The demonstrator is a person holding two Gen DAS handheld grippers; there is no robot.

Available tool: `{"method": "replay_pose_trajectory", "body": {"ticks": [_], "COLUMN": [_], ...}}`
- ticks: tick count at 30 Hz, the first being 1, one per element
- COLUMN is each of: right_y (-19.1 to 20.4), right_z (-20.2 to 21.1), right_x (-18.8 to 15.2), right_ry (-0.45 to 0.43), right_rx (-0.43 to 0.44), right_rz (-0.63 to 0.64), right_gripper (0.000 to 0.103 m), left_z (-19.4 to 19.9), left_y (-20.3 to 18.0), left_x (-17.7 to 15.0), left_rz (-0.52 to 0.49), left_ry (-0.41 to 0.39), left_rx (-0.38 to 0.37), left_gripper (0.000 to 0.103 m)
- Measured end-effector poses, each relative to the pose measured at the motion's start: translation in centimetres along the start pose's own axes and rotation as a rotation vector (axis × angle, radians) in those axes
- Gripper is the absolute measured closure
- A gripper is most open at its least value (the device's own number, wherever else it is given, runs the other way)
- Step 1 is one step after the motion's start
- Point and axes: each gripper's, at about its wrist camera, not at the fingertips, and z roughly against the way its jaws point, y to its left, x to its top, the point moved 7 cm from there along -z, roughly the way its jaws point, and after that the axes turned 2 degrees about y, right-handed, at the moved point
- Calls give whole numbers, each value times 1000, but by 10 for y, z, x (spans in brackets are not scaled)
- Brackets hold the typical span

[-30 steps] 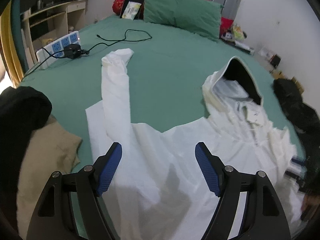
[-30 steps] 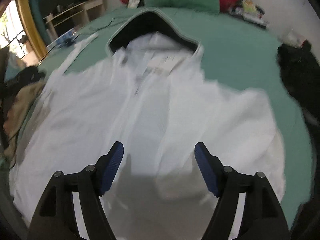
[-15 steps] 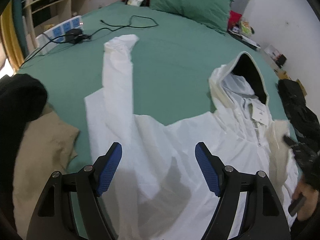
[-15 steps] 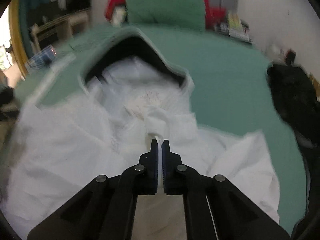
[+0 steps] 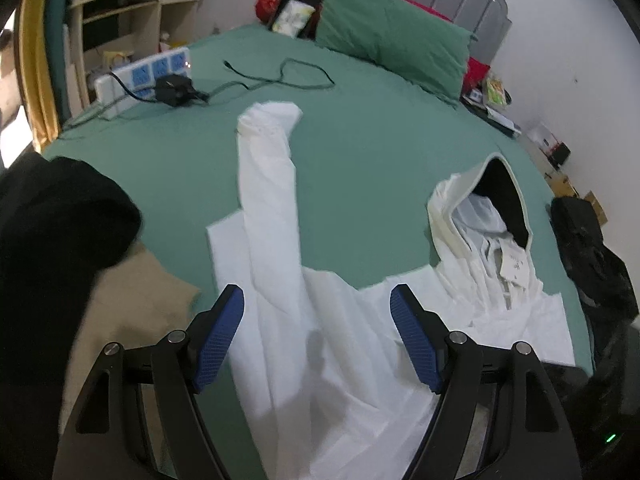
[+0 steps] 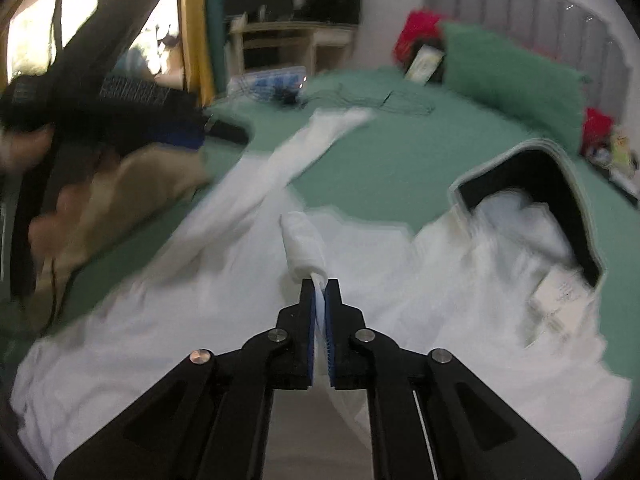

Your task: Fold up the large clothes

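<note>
- White hooded jacket of thin cloth (image 5: 360,320), hood lined dark, lies spread face up on the green bed sheet (image 5: 360,152), its one long sleeve (image 5: 268,184) stretched toward the pillow end.
- My right gripper (image 6: 319,292) has its jaws clamped on a bunched white sleeve cuff (image 6: 302,246), lifted above the jacket's body.
- My left gripper (image 5: 316,336) hovers over the jacket's left side, jaws wide apart, holding nothing.
- To do this well, I'd carry the cuff low and straight across the chest and lay it flat without dragging the body cloth; the left could pin the shoulder.
- Half a second back the right was pinching near the hood opening; now it's swung left. A second ago those jaws were open.
</note>
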Motion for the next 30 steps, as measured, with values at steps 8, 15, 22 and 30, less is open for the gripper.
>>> {"method": "replay_pose_trajectory", "body": {"ticks": [8, 15, 22, 30], "right_y": [-34, -168, -271, -303], "right_z": [49, 104, 135, 120], "right_x": [-23, -83, -144, -161], "right_ry": [-1, 53, 104, 152], "right_rx": [19, -305, -448, -432], "right_rz": [-131, -381, -606, -667], "right_gripper": [37, 37, 37, 60], "left_z": [-21, -52, -69, -67], "left_y": [-60, -73, -54, -50], "left_x": [-26, -55, -61, -46], "left_rz": [-107, -210, -229, -177], "left_ry": [77, 170, 194, 123], "left_rx": [-194, -109, -2, 23], "left_gripper": [24, 32, 99, 100]}}
